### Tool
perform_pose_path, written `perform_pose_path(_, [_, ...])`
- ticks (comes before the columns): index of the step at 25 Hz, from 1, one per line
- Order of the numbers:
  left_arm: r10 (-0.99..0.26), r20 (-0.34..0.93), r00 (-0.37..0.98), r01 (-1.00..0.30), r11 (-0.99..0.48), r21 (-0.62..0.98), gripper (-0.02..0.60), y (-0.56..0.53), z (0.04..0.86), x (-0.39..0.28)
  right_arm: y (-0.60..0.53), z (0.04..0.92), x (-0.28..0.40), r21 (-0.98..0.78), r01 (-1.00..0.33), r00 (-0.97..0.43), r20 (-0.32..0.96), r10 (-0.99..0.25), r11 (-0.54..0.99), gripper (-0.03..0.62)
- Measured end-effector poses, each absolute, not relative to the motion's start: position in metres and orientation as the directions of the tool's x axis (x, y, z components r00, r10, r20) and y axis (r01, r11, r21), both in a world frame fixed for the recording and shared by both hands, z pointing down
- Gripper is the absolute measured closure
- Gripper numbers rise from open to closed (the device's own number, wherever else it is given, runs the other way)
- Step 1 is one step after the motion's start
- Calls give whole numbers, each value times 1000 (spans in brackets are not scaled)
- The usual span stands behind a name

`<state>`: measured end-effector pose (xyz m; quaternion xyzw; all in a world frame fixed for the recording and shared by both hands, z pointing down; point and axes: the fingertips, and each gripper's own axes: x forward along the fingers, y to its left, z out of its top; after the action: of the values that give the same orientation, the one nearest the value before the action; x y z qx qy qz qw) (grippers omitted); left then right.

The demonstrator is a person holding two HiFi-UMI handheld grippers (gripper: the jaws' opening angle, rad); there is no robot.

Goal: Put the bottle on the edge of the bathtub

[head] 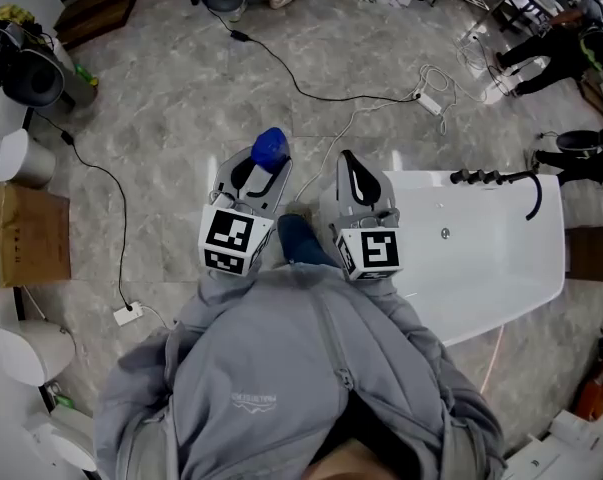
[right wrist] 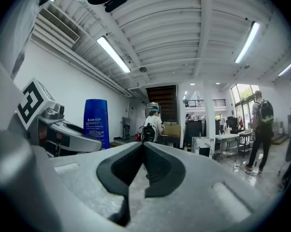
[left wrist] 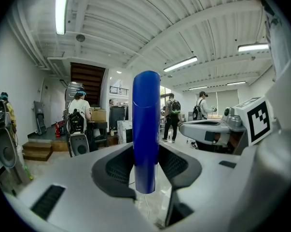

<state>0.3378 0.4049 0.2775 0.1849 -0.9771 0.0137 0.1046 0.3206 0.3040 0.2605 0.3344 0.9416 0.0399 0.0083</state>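
A grey marbled floor (head: 181, 98) is seen across most of the head view. One white bathtub (head: 521, 288) is set on it at the right, and one black tap fitting (head: 496, 178) is mounted on its far rim. A grey hooded top (head: 281, 388) is worn by the person; a small line of pale lettering is printed on its chest, too faint to be read. One brown cardboard box (head: 21, 233) is placed at the left, and no print can be made out on it.

Two grippers are held side by side over the floor, each fitted with one marker cube, so two cubes are counted (head: 229, 240) (head: 369, 251); only black and white square patterns are carried on them, no words.

The left gripper (left wrist: 146, 153) is clenched on the one blue bottle (left wrist: 145, 134): the dark pads are pressed against both of its sides and it is held upright. The bottle is kept in the air above the floor, just left of the bathtub's near end and not on its edge. In the right gripper view a label with several lines of white writing is shown on the bottle's face, too small to be read.

The right gripper (right wrist: 142, 151) is closed, its two pads brought together with nothing between them.

One black cable (head: 311, 93) and one white cable (head: 356, 123) are trailed over the floor, and one white power strip (head: 128, 314) is laid at the left.
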Motion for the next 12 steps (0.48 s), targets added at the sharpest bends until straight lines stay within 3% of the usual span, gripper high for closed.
perform_pose_path(12, [-365, 214, -906, -373, 928, 2, 428, 416, 282, 212, 312, 264, 185, 69, 621, -783, 5, 622, 781, 591])
